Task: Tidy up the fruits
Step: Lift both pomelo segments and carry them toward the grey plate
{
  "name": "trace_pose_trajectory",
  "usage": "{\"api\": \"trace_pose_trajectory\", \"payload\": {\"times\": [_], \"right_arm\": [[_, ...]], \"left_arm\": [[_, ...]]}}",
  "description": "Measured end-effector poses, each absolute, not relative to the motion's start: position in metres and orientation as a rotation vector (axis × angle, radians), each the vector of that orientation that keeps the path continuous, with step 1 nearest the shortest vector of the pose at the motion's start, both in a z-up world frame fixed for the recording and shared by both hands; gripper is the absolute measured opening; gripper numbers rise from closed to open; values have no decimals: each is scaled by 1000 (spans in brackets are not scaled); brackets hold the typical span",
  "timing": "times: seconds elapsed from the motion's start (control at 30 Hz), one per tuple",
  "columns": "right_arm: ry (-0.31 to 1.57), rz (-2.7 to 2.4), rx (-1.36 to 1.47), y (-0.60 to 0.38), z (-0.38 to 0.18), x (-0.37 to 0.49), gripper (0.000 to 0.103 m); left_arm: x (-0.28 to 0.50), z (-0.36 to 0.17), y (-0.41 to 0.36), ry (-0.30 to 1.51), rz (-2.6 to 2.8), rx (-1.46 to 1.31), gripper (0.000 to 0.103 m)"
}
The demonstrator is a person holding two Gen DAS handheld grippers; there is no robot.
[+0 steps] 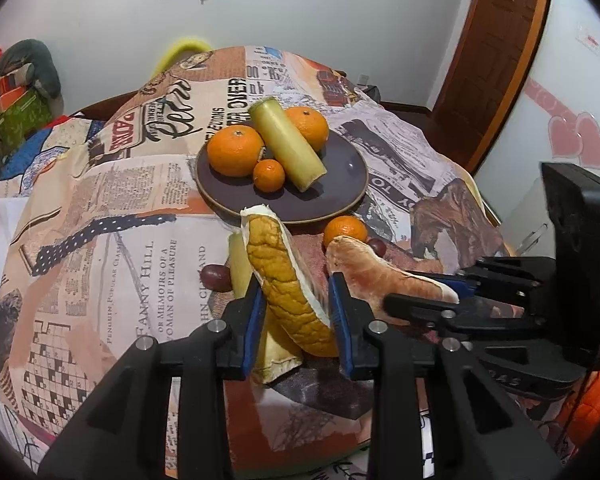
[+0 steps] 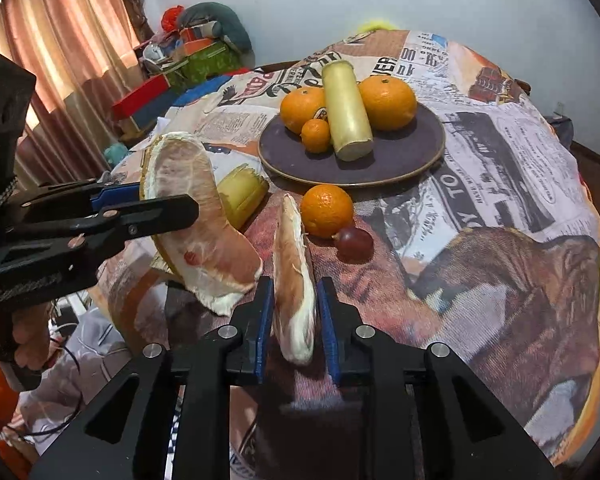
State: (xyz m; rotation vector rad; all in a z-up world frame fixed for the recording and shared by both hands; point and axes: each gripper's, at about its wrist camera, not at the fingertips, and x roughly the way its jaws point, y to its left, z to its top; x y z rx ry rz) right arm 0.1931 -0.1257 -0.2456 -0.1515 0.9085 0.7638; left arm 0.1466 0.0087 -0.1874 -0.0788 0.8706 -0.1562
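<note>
Newspaper-print tablecloth (image 1: 112, 216) covers the whole table, white wall behind, curtains upper left in the right wrist view.

Both grippers are clamped on pomelo wedges. The left gripper (image 1: 298, 316) has the rind-on pomelo wedge (image 1: 288, 280) pinched between its blue pads, bottom centre of its frame. The right gripper (image 2: 294, 312) is closed on a thinner peeled wedge (image 2: 294, 276).

My guess on handling: these are light but soft and juicy, so squeeze too hard and the flesh splits. Gripping across the pithy rind edge looks safest; the peeled one seems floppier.

The dark plate (image 1: 340, 184) already holds two big oranges (image 1: 234, 150), a small mandarin (image 1: 269, 175) and a pale sugarcane piece (image 1: 286, 142) leaning across them. Right half's still bare. Loose on the cloth just below the plate: another mandarin (image 2: 326, 210), a grape (image 2: 354, 242) and a second cane stub (image 2: 242, 194).
</note>
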Motion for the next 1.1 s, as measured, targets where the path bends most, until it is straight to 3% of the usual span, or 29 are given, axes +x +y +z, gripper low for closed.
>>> {"api": "trace_pose_trajectory", "payload": {"times": [0.4,0.67,1.1], "right_arm": [[928,760,-79,-129,-257,196,23],[852,740,-41,-138,-236,192,22],[766,689,15,-152,-209,205,22]], "left_arm": [[163,-202,12,909,-157,-126,36],[155,-184,8,850,-188,-116,23],[168,-158,21,783,-156,-139,22]]}}
